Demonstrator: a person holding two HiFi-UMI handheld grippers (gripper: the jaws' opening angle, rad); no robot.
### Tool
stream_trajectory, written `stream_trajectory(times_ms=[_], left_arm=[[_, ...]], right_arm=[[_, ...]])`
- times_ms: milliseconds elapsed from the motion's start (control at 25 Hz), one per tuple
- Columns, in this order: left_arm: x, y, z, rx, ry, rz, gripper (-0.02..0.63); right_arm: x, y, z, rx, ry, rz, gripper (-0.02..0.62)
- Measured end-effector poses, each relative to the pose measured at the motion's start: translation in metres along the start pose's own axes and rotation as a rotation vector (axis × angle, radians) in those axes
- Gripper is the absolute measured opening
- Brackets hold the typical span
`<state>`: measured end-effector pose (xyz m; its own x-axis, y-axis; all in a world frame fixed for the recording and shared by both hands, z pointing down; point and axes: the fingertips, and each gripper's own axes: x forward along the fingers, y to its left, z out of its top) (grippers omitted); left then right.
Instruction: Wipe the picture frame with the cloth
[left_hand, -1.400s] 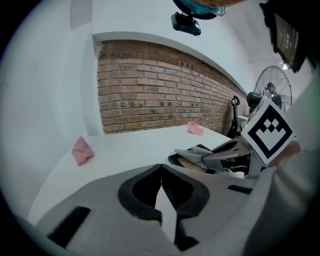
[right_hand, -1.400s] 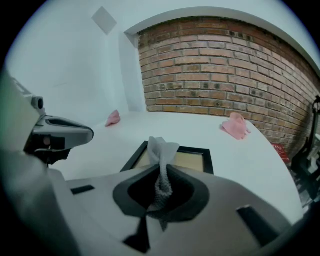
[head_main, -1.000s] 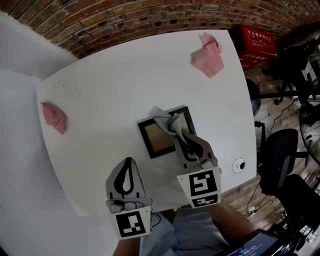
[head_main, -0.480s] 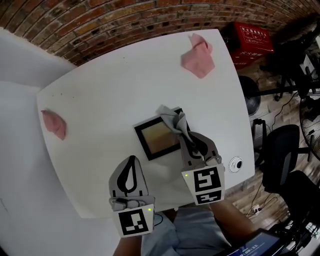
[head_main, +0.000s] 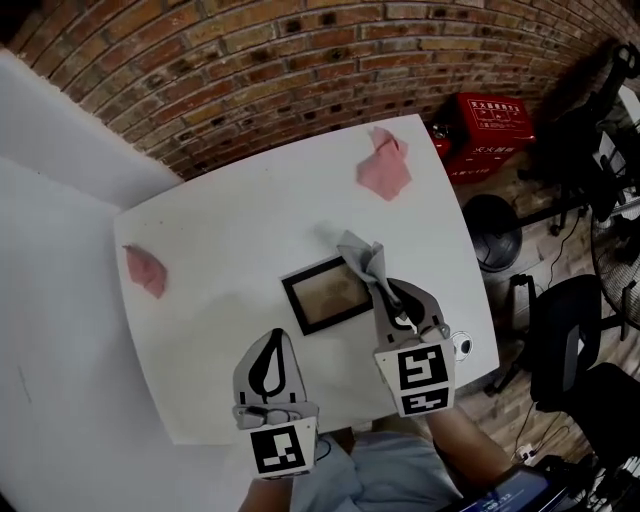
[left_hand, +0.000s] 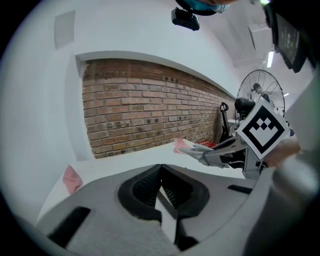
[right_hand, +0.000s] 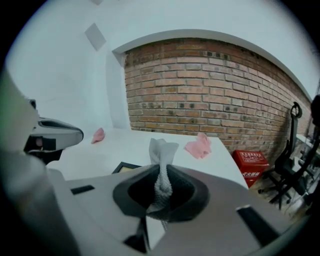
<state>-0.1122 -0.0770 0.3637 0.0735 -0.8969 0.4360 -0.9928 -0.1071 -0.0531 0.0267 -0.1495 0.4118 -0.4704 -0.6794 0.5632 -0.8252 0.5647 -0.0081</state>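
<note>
The frame (head_main: 327, 294) is laid well inside the tabletop (head_main: 230, 250) edges, long axis left-right. The cloth (head_main: 360, 255) is clamped by the right gripper (head_main: 380, 283); the left gripper (head_main: 271, 340) is closed.

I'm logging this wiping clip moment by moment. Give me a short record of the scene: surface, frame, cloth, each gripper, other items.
surface: white table
frame: dark frame, flat on the table, near its front edge
cloth: grey cloth, bunched, by the frame's far right corner; contact unclear
right gripper: shut on the cloth
left gripper: jaws together, empty, left of the frame
other: far pink cloth; left pink cloth; red box on the floor
</note>
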Motion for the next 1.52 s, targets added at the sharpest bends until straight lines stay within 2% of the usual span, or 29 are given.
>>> stream_trajectory(times_ms=[360,640,1080,1520], left_arm=[[-0.032,0.016,0.017,0.008,-0.056,0.056,0.009],[-0.043,0.042,0.013,-0.04,-0.039,0.108,0.009],[-0.031,0.084,-0.038,-0.096,0.044,0.126,0.009],[-0.009,0.115,-0.08,-0.131,0.129,0.118,0.009]], right_arm=[[-0.018,0.02,0.037,-0.051,-0.064,0.025,0.038],[-0.003,0.055,0.052,-0.087,-0.067,0.091,0.038],[0.052,0.111,0.028,-0.133,0.01,0.177,0.038],[0.099,0.142,-0.003,-0.161,0.104,0.208,0.038]])
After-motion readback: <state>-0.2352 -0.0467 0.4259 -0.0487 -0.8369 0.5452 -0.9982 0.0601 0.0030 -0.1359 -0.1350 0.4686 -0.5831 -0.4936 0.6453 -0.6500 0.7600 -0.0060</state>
